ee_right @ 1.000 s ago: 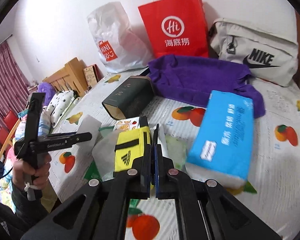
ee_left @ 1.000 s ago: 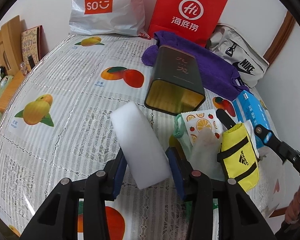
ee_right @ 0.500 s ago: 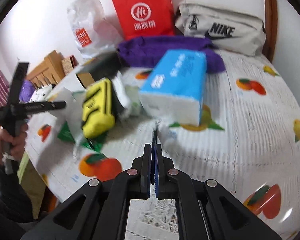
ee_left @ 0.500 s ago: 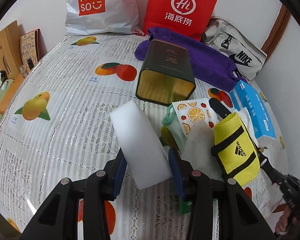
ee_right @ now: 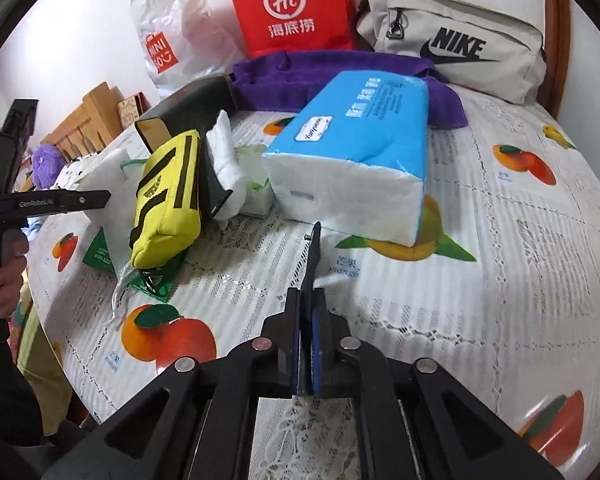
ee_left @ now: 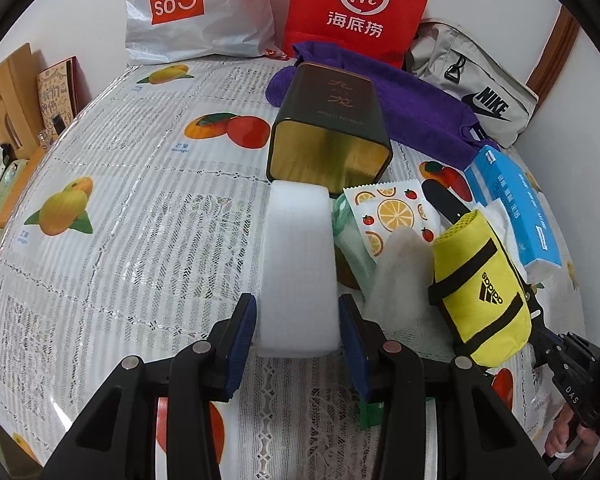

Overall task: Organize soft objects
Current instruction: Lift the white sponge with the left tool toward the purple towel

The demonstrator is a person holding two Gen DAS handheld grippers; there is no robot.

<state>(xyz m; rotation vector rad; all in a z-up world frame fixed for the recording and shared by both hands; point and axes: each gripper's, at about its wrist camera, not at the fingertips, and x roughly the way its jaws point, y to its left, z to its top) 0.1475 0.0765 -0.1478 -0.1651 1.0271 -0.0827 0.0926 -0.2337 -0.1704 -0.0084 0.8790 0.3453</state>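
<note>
Fruit-print tablecloth table (ee_left: 120, 240), tin (ee_left: 332, 136), tissue pack (ee_right: 356, 152), purple towel (ee_left: 416, 112)

White sponge block (ee_left: 298, 268): matt, fine-pored foam. Tin (ee_left: 330, 128): metal, dark satin outside, glossy gold inside. Tablecloth (ee_left: 140, 216): glossy clear plastic over lace-patterned print. Yellow pouch (ee_left: 480, 284): woven cloth with black straps. Purple towel (ee_left: 416, 112): fuzzy cloth. Tissue pack (ee_right: 360, 140): glossy blue plastic film. Red bag (ee_left: 360, 4): matt paper. Far-left headboard (ee_right: 88, 120): smooth wood.
</note>
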